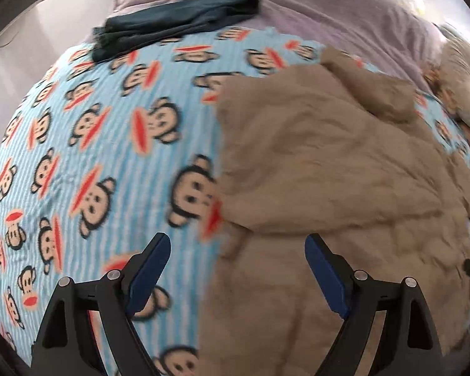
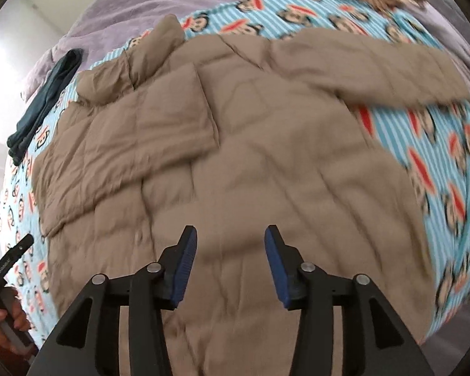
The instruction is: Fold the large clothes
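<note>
Tan puffy jacket (image 2: 235, 156) is spread flat across the middle of the monkey-print blanket (image 1: 87, 144), one sleeve folded over its upper left. Both claws are released: left gripper (image 1: 238, 266) hangs over the jacket's left edge, right gripper (image 2: 230, 260) over its lower middle. Dark folded clothes (image 1: 178, 22) sit upper left.

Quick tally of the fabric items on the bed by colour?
Tan: 1, the quilted jacket
Dark teal: 1, the folded garment
Blue monkey-print: 1, the blanket
Lavender: 1, the bedcover
Total: 4
</note>
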`<action>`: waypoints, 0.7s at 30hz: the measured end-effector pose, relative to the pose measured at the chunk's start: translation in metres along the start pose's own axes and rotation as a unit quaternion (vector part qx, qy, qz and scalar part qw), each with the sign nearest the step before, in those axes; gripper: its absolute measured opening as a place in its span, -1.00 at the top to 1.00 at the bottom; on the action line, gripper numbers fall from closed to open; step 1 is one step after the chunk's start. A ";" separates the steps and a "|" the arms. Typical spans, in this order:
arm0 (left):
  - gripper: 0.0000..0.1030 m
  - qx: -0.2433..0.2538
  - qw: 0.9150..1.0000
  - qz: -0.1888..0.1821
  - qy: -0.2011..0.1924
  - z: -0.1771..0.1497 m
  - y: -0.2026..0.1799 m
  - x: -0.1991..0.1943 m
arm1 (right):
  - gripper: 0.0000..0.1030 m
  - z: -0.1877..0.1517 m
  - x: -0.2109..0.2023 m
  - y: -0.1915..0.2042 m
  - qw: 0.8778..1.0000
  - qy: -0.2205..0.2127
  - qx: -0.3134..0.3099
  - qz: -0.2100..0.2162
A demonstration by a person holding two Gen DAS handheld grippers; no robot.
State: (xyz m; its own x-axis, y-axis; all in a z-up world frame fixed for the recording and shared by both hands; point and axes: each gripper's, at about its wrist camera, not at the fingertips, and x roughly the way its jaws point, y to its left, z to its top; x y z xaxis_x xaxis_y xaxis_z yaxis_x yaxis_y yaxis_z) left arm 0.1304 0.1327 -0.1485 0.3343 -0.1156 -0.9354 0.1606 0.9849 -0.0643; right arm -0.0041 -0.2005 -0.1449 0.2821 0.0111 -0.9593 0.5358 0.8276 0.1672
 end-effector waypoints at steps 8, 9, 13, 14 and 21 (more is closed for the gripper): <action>-0.84 0.070 0.997 -0.034 0.012 -0.015 -0.079 -0.016 | -0.43 -0.019 -0.024 -0.027 0.998 -0.004 0.051 0.034; -1.00 0.076 0.996 -0.033 0.013 -0.016 -0.093 -0.017 | -0.44 -0.017 -0.025 -0.033 0.998 -0.005 0.051 0.037; -1.00 0.083 0.996 -0.020 0.010 -0.018 -0.140 -0.025 | -0.52 0.000 -0.028 -0.063 0.997 -0.010 0.055 0.054; -1.00 0.082 0.996 -0.017 0.010 -0.018 -0.148 -0.026 | -0.52 0.004 -0.028 -0.068 0.997 -0.009 0.056 0.057; -1.00 0.063 0.998 0.001 0.006 -0.015 -0.219 -0.028 | -0.64 0.054 -0.029 -0.133 0.995 -0.006 0.061 0.085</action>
State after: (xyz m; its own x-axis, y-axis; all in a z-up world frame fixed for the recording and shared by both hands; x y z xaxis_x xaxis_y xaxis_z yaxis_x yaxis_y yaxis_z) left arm 0.0719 -0.0775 -0.1136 0.3236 -0.1105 -0.9397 0.2755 0.9611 -0.0181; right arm -0.0403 -0.3416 -0.1274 0.3852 0.1375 -0.9126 0.5716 0.7408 0.3529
